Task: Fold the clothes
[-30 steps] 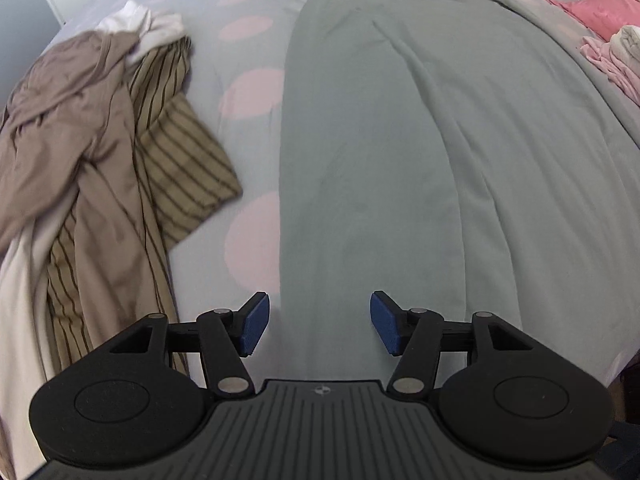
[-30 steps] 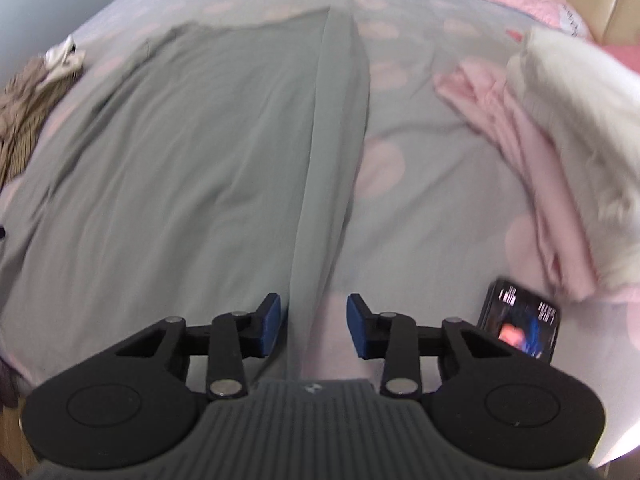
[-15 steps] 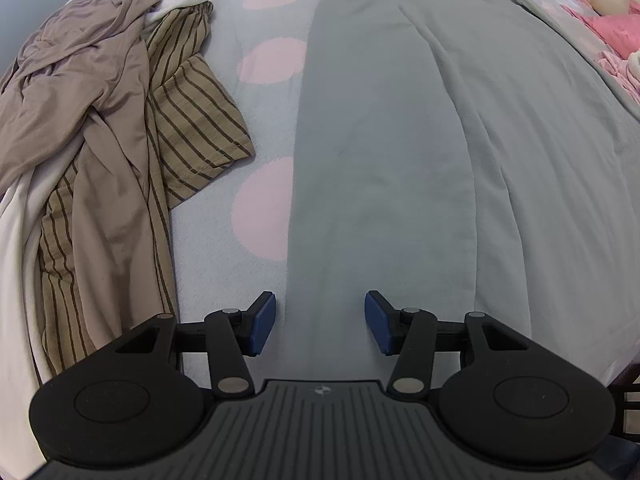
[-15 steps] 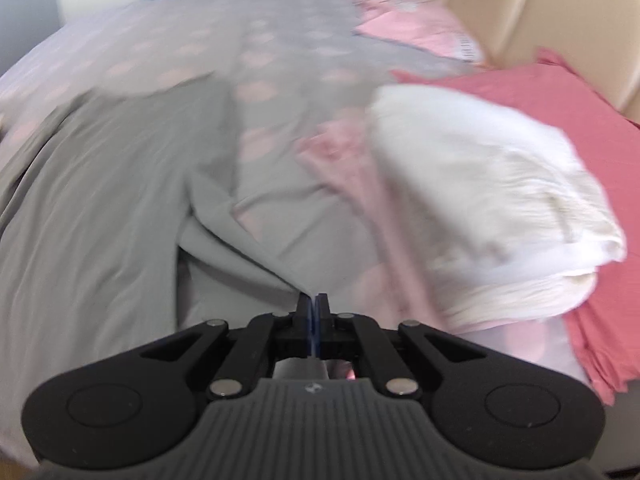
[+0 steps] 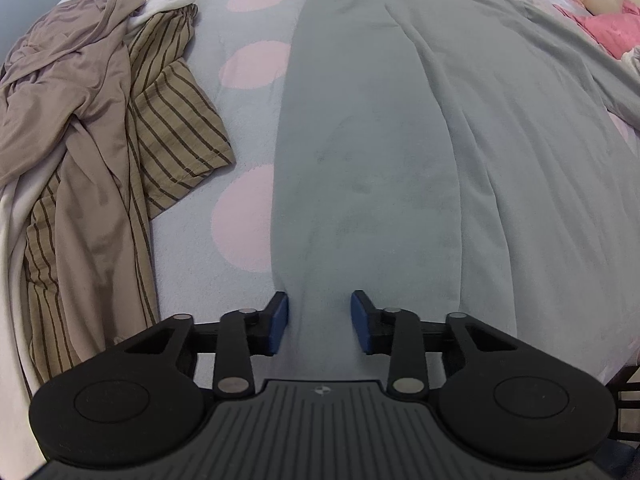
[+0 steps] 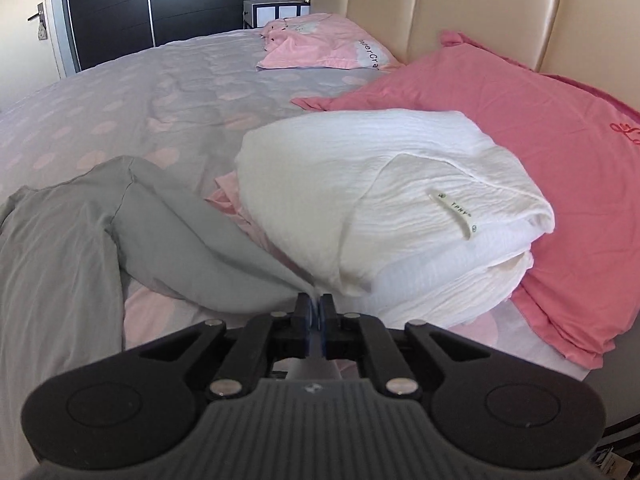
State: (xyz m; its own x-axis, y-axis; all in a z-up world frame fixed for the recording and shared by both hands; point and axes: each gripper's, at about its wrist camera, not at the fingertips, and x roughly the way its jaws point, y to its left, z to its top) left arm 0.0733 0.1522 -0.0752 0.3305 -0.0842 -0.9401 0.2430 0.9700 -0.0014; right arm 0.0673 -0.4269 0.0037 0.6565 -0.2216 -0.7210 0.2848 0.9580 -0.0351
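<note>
Right gripper (image 6: 315,312) pinches grey garment (image 6: 192,252); left gripper (image 5: 319,322) hovers spread.

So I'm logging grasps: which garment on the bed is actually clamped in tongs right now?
The grey garment: the right tongs are shut on its edge. The white and striped garments lie untouched.

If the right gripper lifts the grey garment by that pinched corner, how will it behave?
Probably floppy: the grey garment already sags in soft folds from the shut right gripper. Likely light, as one pinch raises its edge. It may drag across the bed rather than lift whole.
</note>
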